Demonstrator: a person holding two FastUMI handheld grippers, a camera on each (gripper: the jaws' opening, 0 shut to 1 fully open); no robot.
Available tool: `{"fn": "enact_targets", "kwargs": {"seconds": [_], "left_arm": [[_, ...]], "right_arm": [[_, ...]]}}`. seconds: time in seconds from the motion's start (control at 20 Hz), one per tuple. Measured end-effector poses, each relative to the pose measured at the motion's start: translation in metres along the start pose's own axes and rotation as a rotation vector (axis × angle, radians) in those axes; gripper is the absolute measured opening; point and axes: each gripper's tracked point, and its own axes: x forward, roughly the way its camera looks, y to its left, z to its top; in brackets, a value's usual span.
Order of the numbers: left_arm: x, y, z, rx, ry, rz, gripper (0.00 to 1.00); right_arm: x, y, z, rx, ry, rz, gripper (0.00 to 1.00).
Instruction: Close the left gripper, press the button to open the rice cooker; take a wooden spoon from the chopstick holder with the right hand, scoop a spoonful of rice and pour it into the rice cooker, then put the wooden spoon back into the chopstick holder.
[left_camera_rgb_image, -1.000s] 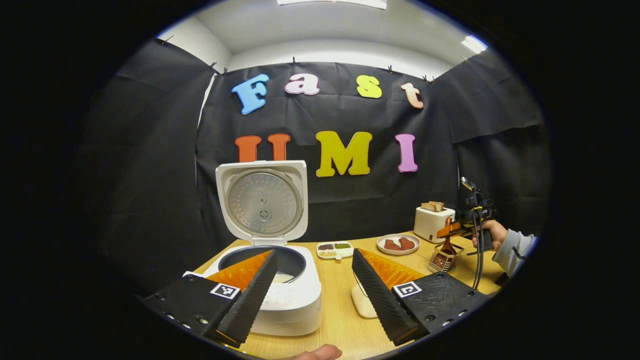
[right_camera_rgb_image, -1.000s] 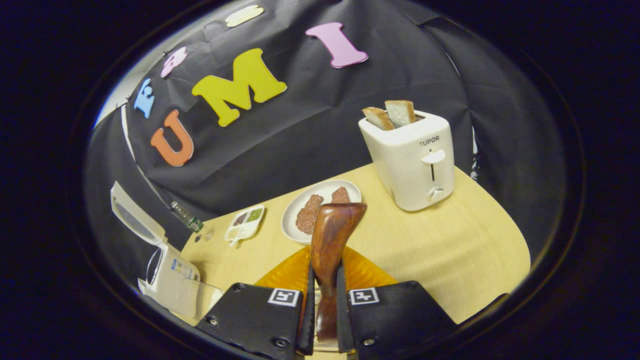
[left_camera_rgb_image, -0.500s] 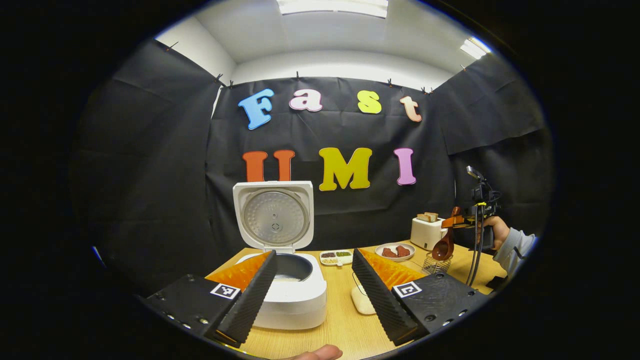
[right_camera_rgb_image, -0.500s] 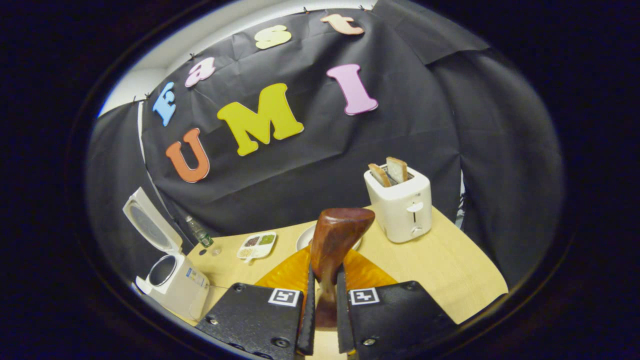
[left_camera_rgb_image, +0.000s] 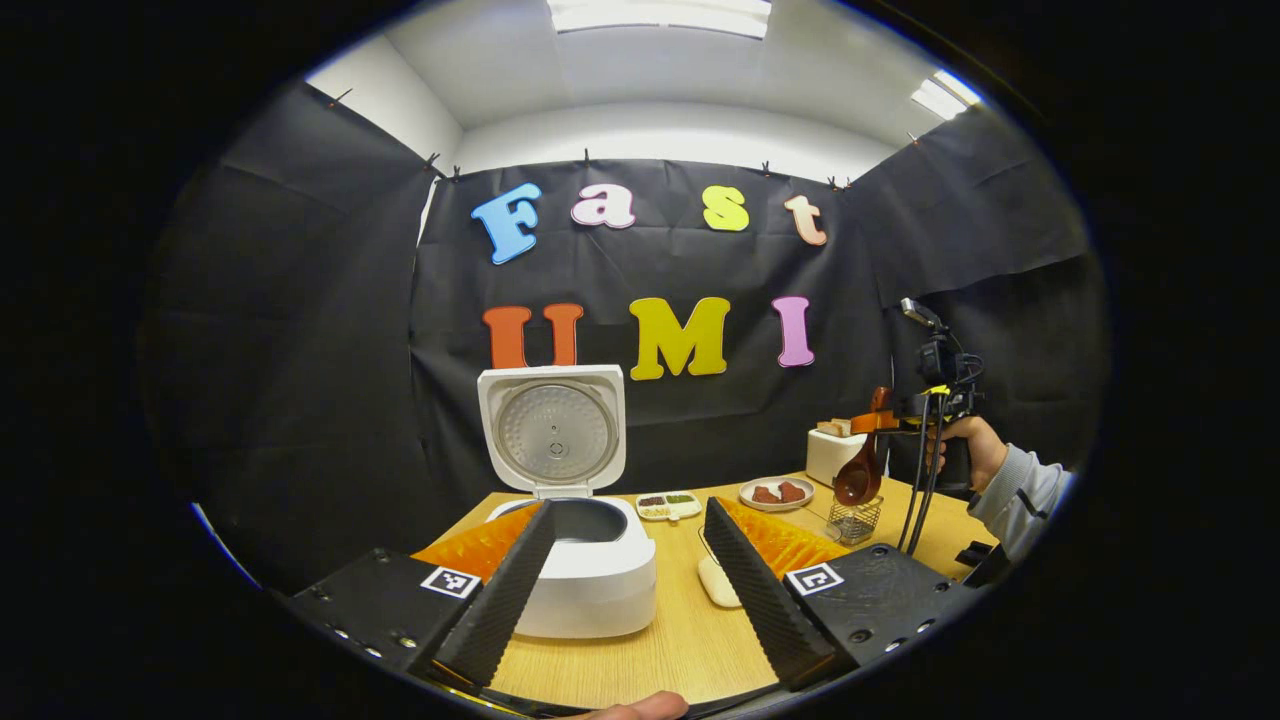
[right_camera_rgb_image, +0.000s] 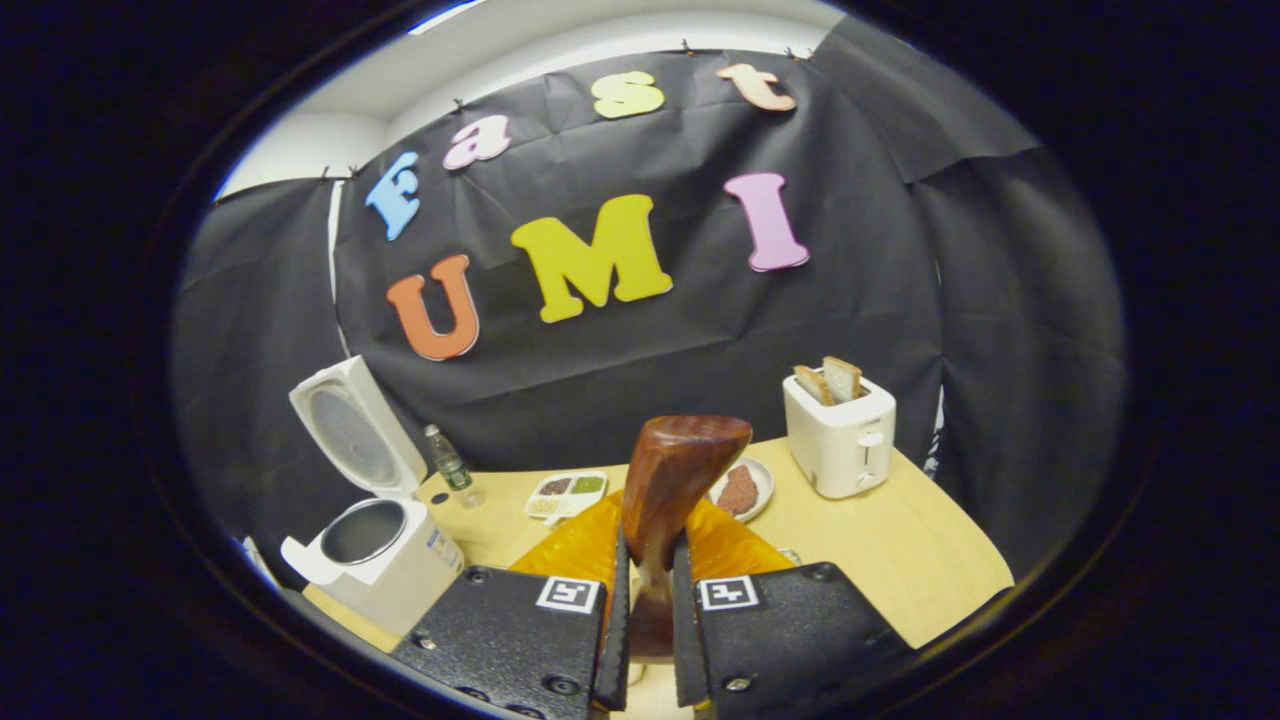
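the left gripper (left_camera_rgb_image: 628, 560) has its fingers wide apart and holds nothing. between and just beyond the two fingers stands the white rice cooker (left_camera_rgb_image: 590, 575) on the wooden table (left_camera_rgb_image: 680, 640), nearer to the left finger, with its lid (left_camera_rgb_image: 553, 430) standing upright and the dark inner pot open. a small pale object (left_camera_rgb_image: 718, 583) lies on the table just inside the right finger.

the right gripper (right_camera_rgb_image: 648, 600) has its fingers closed on the handle of the wooden spoon (right_camera_rgb_image: 668, 500); the spoon bowl rises upright between the fingertips. in the left gripper view this spoon hangs bowl down, just above the wire chopstick holder (left_camera_rgb_image: 854, 520), beyond the right finger. the toaster (right_camera_rgb_image: 840, 440) with bread stands beyond the right finger, and a plate (right_camera_rgb_image: 745, 490) near the spoon bowl.
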Motion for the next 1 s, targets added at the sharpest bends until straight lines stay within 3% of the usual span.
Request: {"fn": "enact_targets", "kwargs": {"seconds": [0.2, 0.4, 0.65, 1.0], "left_arm": [[-0.01, -0.004, 0.005, -0.002, -0.029, -0.015, 0.95], [-0.009, -0.003, 0.004, -0.058, -0.039, -0.019, 0.95], [-0.003, -0.007, -0.003, -0.095, -0.024, -0.05, 0.95], [0.007, -0.012, -0.015, -0.105, -0.005, -0.072, 0.95]], "right_arm": [[0.008, 0.051, -0.022, -0.064, -0.009, 0.032, 0.23], [0.027, 0.081, -0.064, -0.151, 0.01, 0.015, 0.23], [0.042, 0.092, -0.111, -0.225, 0.017, -0.031, 0.23], [0.059, 0.08, -0.129, -0.241, 0.028, -0.085, 0.24]]}}
